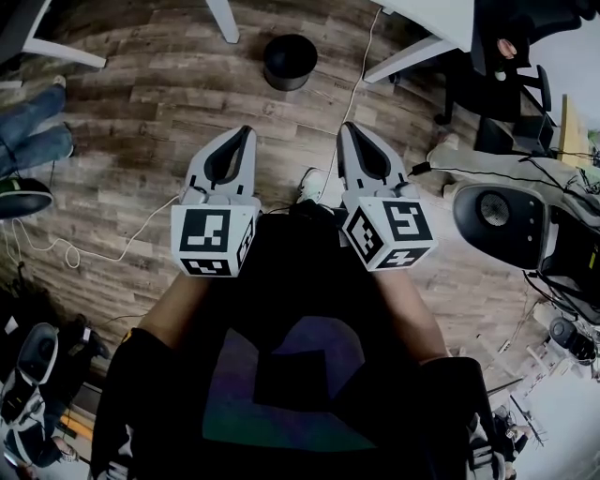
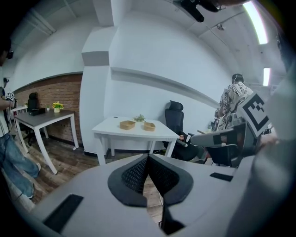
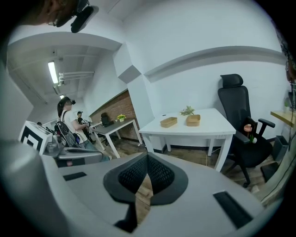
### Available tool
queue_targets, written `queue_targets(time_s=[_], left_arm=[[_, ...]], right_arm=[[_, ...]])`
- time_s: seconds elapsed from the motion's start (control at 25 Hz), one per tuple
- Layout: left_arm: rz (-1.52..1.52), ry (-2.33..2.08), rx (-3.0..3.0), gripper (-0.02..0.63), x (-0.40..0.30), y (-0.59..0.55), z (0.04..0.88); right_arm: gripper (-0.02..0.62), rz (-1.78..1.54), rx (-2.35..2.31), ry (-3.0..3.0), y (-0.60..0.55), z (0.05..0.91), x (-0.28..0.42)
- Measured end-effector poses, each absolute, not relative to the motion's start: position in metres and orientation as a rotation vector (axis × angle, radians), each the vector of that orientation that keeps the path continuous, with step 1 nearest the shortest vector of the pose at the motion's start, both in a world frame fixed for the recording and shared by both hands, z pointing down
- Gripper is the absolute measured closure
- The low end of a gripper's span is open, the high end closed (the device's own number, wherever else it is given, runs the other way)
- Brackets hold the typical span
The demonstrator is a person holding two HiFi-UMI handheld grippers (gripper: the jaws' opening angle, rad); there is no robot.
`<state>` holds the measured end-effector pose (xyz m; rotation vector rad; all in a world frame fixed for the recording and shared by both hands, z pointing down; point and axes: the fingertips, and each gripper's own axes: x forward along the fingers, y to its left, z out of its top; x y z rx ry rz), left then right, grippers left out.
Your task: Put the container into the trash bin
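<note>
Left gripper (image 1: 247,130): jaws closed, empty | Right gripper (image 1: 347,127): jaws closed, empty | Tan containers (image 3: 168,122): on white table (image 3: 212,126), untouched | Black trash bin (image 1: 291,61): on floor near the table.

Open wooden floor (image 1: 150,103) runs clear up to the black trash bin (image 1: 290,60), whose mouth is uncovered. A table leg (image 1: 223,21) stands to its left, a second leg (image 1: 408,58) to its right, and a thin white cable (image 1: 357,80) trails between. On the white table (image 3: 215,126), bare top surrounds two containers (image 3: 169,122) — an office chair (image 3: 240,139) crowds its right end
</note>
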<state>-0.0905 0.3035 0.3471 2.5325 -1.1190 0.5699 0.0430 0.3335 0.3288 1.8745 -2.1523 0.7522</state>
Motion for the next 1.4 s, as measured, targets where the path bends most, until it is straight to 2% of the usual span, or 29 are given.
queue_targets(time_s=[0.6,0.8,1.12,1.4], left_arm=[[0.557,-1.306,2.447,0.597,-0.039,0.295,0.348],[0.578,-1.345,2.402,0.597,-0.044,0.284,0.348],[0.617,-1.293,2.406,0.597,-0.049,0.202,0.367],[0.671,-1.075,2.559,0.597,-0.015,0.120,0.370]], right_arm=[[0.581,0.742,1.802,-2.225,0.342,0.333,0.128],[0.581,0.764,1.798,-2.232,0.331,0.336,0.140],[0.581,0.806,1.831,-2.155,0.271,0.351,0.142],[0.581,0.785,1.899,-2.088,0.193,0.339,0.136]])
